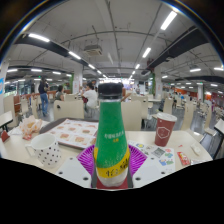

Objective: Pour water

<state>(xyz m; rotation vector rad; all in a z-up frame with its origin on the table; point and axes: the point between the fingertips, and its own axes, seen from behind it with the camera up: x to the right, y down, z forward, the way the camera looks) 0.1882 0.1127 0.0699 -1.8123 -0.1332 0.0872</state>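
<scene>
At the bottom centre of the frame, nearest the camera, the gripper [111, 165] shows its purple pads [134, 160] on either side of a green bottle [111, 128]. The pads sit tight against the bottle's lower body on both sides, so the fingers are closed on it and hold it upright. The bottle is green plastic with a label bearing white writing, too small to read, and a dark red cap [110, 91] on top. Its base is hidden behind a pale reddish part of the gripper at the bottom of the view.

Just beyond the fingers lies a light table [60, 160] that spreads across the lower half of the frame. To the left of the bottle, in the lower left, stands a white cup with a dotted pattern [47, 150]. Behind it, towards the left centre, lies a flat printed tray or sheet [75, 131] with pictures on it. Further left is a small crumpled pale thing [31, 127]; what it is cannot be told.

To the right of the bottle, at the right centre, stands a dark red paper cup [165, 129] with a white rim. Near its foot, in the lower right, lie some small cards or papers [160, 156].

Further back the room opens into a large hall with tables and chairs. A few people [88, 98] stand in the middle distance, left of the bottle's cap. Across the top of the frame runs a ceiling with long strip lights [150, 50] slanting towards the centre.
</scene>
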